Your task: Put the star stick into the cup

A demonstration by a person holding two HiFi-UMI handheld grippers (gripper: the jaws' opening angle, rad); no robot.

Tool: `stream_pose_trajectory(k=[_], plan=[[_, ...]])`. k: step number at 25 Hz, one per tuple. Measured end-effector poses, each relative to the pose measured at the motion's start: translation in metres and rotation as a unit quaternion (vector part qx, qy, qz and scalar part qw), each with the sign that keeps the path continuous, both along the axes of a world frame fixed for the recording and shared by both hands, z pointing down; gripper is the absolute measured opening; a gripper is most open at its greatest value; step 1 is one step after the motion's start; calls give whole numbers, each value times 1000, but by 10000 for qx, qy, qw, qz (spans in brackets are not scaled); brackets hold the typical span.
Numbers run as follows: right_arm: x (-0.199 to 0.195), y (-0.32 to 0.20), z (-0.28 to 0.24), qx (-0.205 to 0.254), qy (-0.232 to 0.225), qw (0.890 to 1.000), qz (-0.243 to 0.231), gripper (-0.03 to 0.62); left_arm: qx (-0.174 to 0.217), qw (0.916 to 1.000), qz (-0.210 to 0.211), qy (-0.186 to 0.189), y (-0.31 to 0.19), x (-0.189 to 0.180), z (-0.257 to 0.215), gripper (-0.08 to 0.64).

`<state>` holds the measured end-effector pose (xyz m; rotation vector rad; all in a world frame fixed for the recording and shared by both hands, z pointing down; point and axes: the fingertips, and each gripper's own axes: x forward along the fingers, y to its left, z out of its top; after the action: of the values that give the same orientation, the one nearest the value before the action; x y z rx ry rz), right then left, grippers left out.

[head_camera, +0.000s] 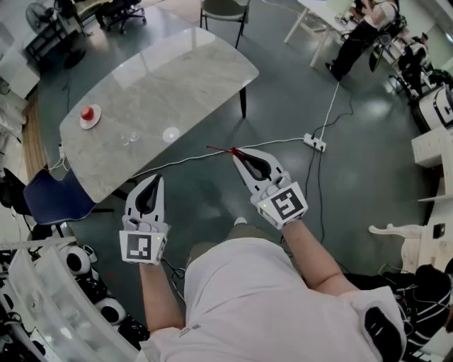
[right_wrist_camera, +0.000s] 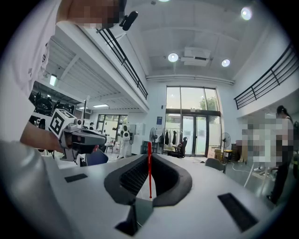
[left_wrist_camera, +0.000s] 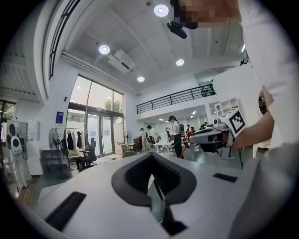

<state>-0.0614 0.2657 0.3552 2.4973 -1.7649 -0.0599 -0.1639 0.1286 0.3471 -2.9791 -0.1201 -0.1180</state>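
A thin red stick (head_camera: 225, 150) is pinched at the tips of my right gripper (head_camera: 238, 155), which is shut on it; the stick pokes out to the left over the floor. In the right gripper view the stick (right_wrist_camera: 149, 170) stands upright between the closed dark pads. My left gripper (head_camera: 152, 179) hangs shut with nothing in it, near the table's front edge; its jaws (left_wrist_camera: 151, 157) meet at the tip. On the marble table (head_camera: 198, 67) lie a red object on a white dish (head_camera: 90, 114), a small clear glass item (head_camera: 131, 138) and a pale round spot (head_camera: 170, 134). Both grippers are off the table.
A power strip (head_camera: 315, 143) and white cable (head_camera: 191, 160) lie on the floor. A blue chair (head_camera: 53, 196) stands at the table's left end, another chair (head_camera: 224, 10) at the far end. People sit at desks (head_camera: 368, 25) far right. White robot parts (head_camera: 78, 261) crowd the lower left.
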Motion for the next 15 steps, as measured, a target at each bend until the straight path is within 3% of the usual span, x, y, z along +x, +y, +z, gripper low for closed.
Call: stream_pose_trajectory(k=[3,15], plan=[[12,15,0,19,-9,10000,-75,23,178,9998,-10,-130,22,16,1,-2],[94,63,23,317,-474,9982,-207,25,54,9994,-102,-334,64,91,27,0]])
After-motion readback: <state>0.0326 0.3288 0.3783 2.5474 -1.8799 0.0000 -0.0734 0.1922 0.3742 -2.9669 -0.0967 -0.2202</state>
